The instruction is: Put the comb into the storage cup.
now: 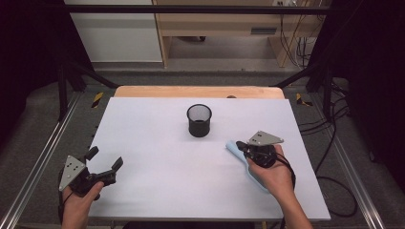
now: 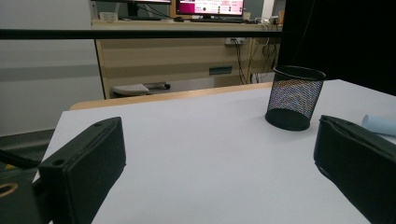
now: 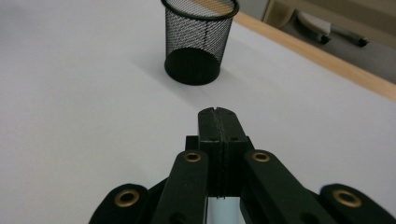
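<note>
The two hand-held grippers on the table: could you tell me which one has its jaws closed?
The right hand-held gripper, by the light blue sheet near the mesh pen cup; its jaws meet. The left hand-held gripper has its jaws spread wide apart.

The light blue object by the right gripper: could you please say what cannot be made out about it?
- Light blue object: high view, mostly hidden by the right hand and right gripper; its shape unclear.
- Left gripper view: cut off by the edge.
- Right gripper view: whether the shut jaws pinch it is hidden.
</note>
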`<state>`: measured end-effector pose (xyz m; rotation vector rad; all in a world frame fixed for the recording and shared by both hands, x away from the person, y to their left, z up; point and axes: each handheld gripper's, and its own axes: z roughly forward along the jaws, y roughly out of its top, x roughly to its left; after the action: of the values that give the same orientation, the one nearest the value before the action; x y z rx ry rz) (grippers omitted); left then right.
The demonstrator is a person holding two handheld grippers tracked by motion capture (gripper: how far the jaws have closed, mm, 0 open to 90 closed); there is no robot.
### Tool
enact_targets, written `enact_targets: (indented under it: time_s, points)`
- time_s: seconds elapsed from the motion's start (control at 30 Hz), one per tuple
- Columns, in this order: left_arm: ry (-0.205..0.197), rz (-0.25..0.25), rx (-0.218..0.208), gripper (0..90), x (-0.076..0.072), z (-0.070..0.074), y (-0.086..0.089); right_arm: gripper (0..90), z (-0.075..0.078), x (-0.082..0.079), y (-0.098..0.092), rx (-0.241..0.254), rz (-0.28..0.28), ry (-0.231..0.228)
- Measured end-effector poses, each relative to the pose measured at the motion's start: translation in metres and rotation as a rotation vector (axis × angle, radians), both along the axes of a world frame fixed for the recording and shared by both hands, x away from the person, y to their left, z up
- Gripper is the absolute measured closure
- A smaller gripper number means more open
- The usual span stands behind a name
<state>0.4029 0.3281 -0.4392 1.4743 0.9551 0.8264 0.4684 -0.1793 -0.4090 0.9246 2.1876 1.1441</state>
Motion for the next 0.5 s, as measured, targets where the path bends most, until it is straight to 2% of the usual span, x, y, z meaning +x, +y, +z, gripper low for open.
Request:
enact_targets:
  time_s: [0.07,0.1,0.17,0.2,0.23,0.3,0.37,0.4,0.47,0.5]
  points:
    - [0.001,0.002,-0.002,2.4,0.000,0.000,0.001,90.0,-0.002,0.003,0.003,-0.014,0.007,0.012]
    - [0.001,0.003,-0.002,2.4,0.000,0.000,0.001,90.0,-0.006,0.009,0.009,-0.041,0.034,0.031]
    - [0.001,0.002,-0.001,2.4,0.000,0.000,0.001,90.0,-0.009,0.015,0.014,-0.065,0.052,0.066]
    - [0.002,0.001,-0.001,2.4,0.000,-0.001,0.000,90.0,-0.009,0.015,0.014,-0.065,0.052,0.066]
    - [0.003,0.000,-0.001,2.4,0.000,-0.001,0.000,90.0,-0.011,0.018,0.017,-0.087,0.058,0.074]
    - [0.004,-0.001,0.000,2.4,0.000,-0.001,0.000,90.0,-0.014,0.029,0.022,-0.109,0.064,0.109]
    - [0.005,0.001,0.000,2.4,0.001,-0.001,0.000,90.0,-0.015,0.032,0.023,-0.120,0.071,0.121]
    - [0.005,0.004,0.001,2.4,0.000,-0.001,0.000,90.0,-0.017,0.039,0.027,-0.136,0.083,0.152]
    - [0.002,0.009,-0.002,2.4,0.000,-0.001,0.002,90.0,-0.018,0.043,0.029,-0.153,0.089,0.164]
    - [0.002,0.012,-0.004,2.4,0.000,0.000,0.002,90.0,-0.021,0.050,0.032,-0.181,0.102,0.183]
